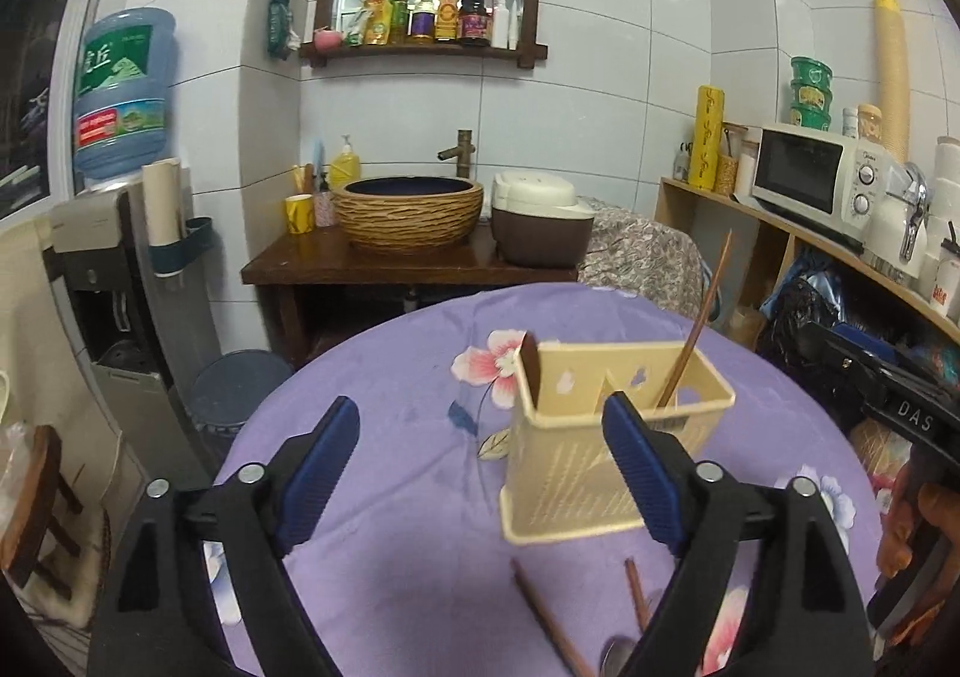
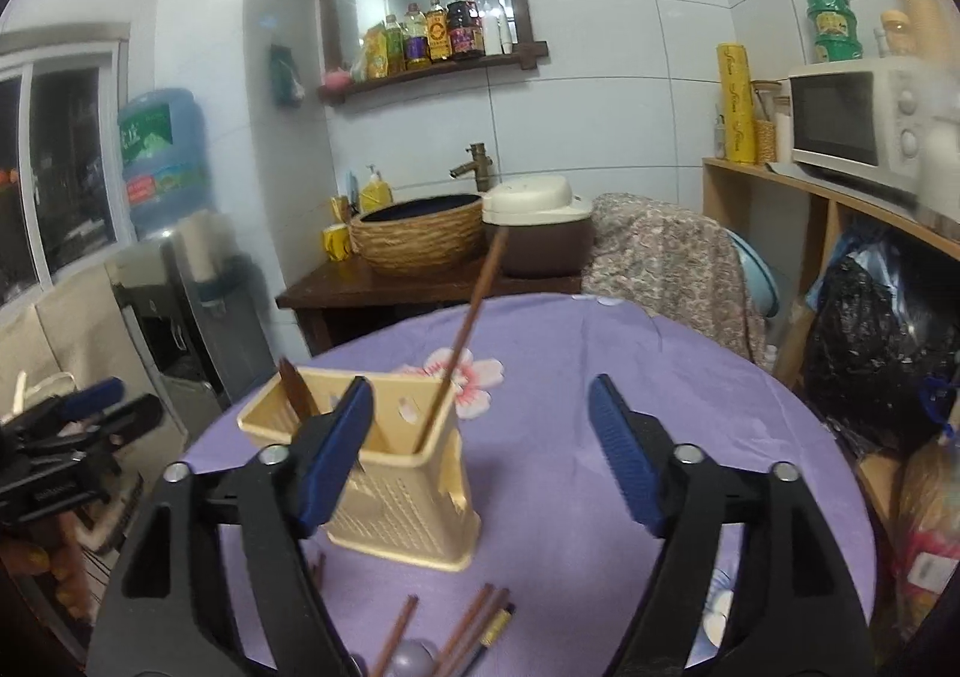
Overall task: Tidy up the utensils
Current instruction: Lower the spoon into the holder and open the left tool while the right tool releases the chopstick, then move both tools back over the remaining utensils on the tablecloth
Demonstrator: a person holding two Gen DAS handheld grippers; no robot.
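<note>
A cream plastic utensil holder (image 1: 576, 473) (image 2: 402, 503) stands on the round table with a purple floral cloth (image 1: 408, 545) (image 2: 564, 473). A brown chopstick (image 1: 696, 329) (image 2: 468, 341) leans out of it, and a dark wooden utensil (image 1: 530, 371) (image 2: 297, 386) sticks up at its far left corner. My left gripper (image 1: 483, 431) is open, nothing between its fingers, just left of the holder. My right gripper (image 2: 480, 413) is open and empty, hovering right of the holder. Loose chopsticks (image 1: 549, 617) (image 2: 474, 626) and a metal spoon (image 1: 618, 656) (image 2: 411, 656) lie on the cloth below the grippers.
Behind the table stand a wooden washstand with a woven basin (image 1: 408, 209) (image 2: 420, 233) and a rice cooker (image 1: 540, 224). A water dispenser (image 1: 120, 233) is left; a shelf with a microwave (image 1: 810, 173) (image 2: 864, 119) is right. The other gripper shows at each view's edge.
</note>
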